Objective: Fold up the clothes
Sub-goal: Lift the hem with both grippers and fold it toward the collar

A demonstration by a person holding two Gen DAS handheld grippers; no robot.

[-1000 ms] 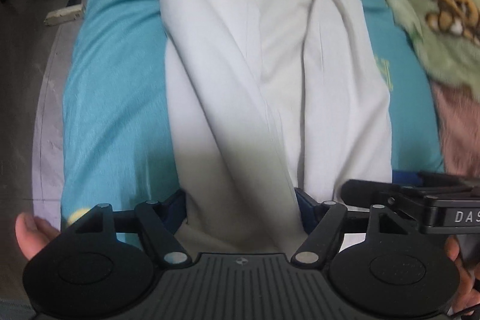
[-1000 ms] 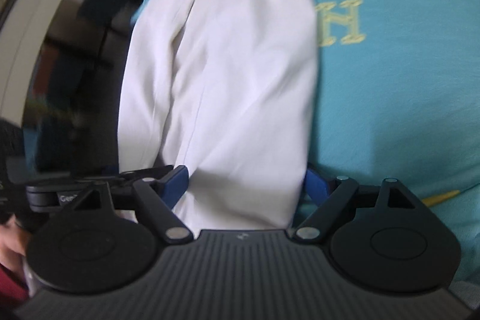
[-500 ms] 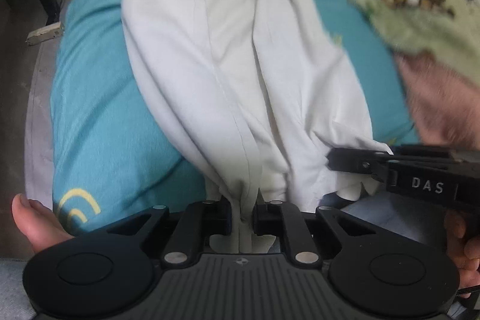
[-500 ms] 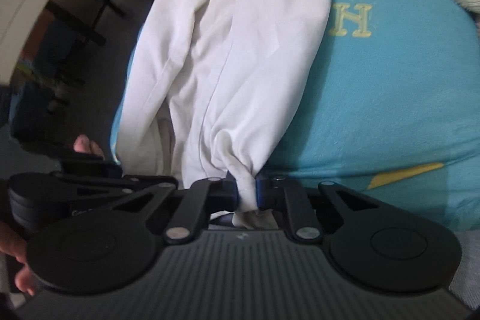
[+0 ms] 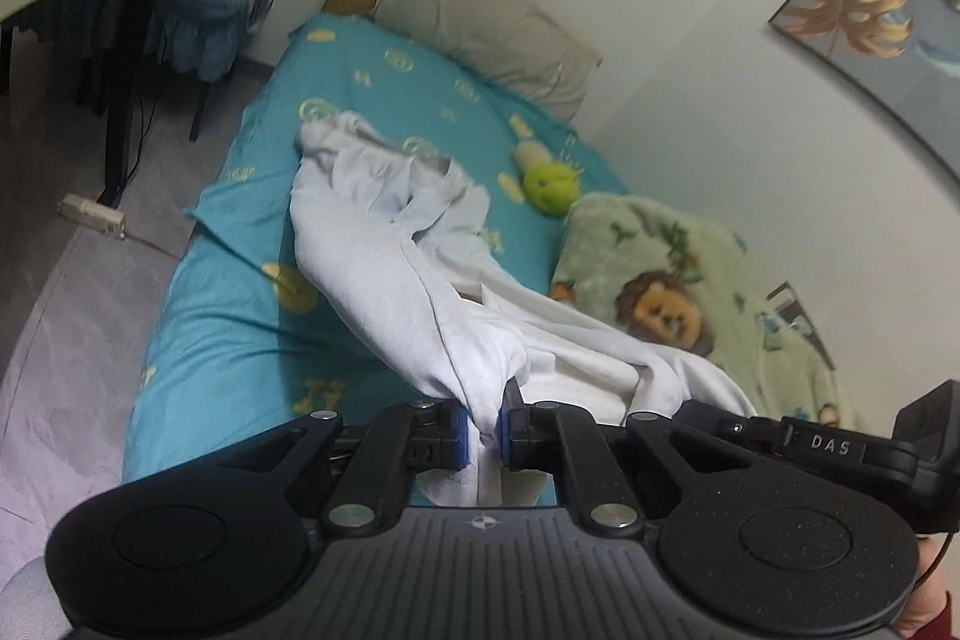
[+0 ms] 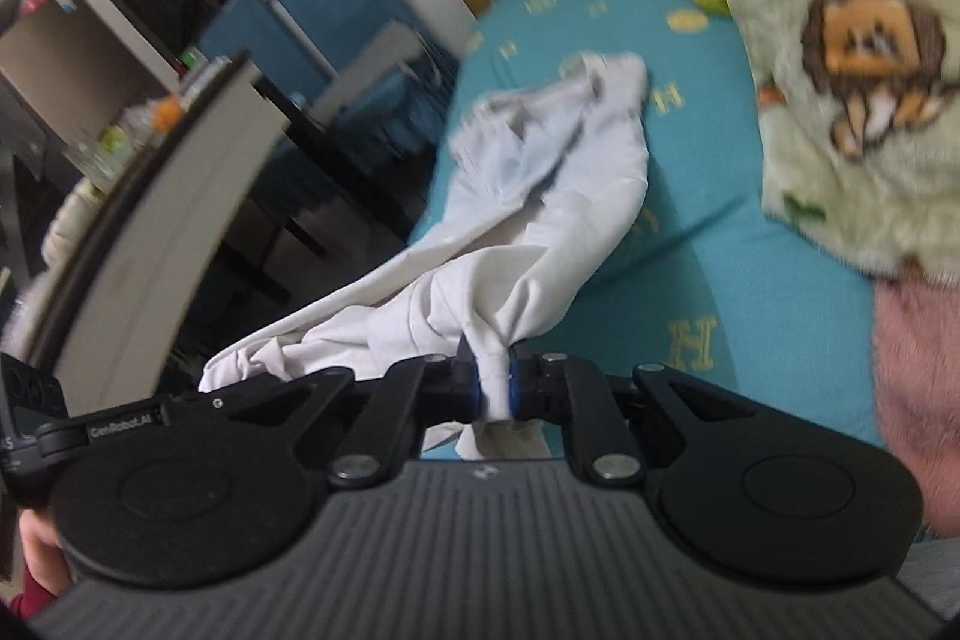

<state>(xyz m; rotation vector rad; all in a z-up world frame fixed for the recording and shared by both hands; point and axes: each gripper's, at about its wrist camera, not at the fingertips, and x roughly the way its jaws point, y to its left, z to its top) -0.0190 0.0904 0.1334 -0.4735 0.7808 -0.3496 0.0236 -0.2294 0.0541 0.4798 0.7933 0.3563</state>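
Left gripper (image 5: 481, 427): we hold it low at the bed's near edge, pinched tight on the white garment (image 5: 384, 256).
Right gripper (image 6: 493, 388): beside it, likewise clamped on a near bunch.
Garment: we see it trailing far across the teal bedsheet (image 5: 234, 322).

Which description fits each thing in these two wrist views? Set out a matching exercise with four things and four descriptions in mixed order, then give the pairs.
Things:
1. white garment
2. lion blanket
3. beige pillow
4. green plush toy

Descriptions:
A. leans at the head of the bed by the wall
B. pinched in both the left gripper and the right gripper
C. lies on the teal sheet between pillow and blanket
D. pale green fleece along the wall side

Pairs: 1-B, 2-D, 3-A, 4-C
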